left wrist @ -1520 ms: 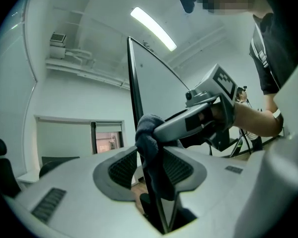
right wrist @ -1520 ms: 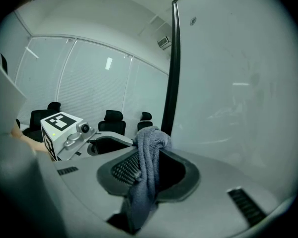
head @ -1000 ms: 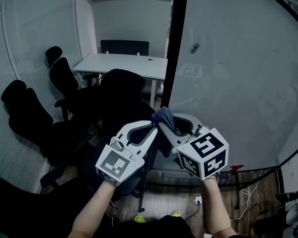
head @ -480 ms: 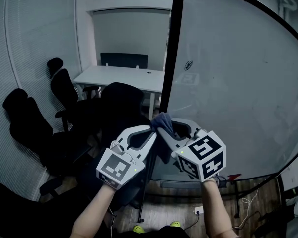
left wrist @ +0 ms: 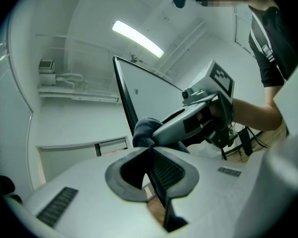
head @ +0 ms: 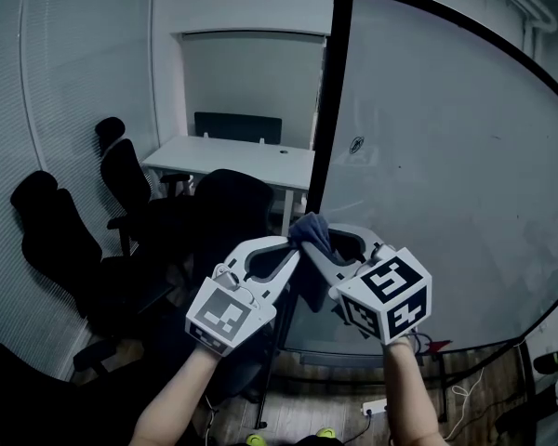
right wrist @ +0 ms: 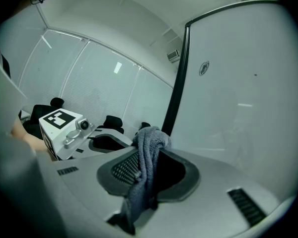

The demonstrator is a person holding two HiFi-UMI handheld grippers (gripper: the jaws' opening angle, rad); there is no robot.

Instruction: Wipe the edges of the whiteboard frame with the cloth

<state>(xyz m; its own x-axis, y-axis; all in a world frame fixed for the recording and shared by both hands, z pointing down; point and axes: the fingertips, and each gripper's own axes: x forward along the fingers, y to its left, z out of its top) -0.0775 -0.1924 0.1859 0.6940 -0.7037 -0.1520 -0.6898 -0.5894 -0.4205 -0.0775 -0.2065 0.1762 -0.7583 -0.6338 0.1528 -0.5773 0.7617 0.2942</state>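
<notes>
**Cloth pinched by both grippers at the frame's left edge**

The cloth (head: 309,233) is bunched at lower centre of the head view, just in front of the black frame (head: 325,110); contact cannot be confirmed. From there the frame's edge runs upward to top centre. The right gripper (head: 314,249) is clamped on the cloth. A fold is nipped by the left gripper (head: 290,245), its jaws nearly together.

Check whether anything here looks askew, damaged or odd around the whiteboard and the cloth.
Nothing stands out. The cloth is bunched but pinched by both the left gripper and right gripper, beside the whiteboard frame, which looks intact.
</notes>
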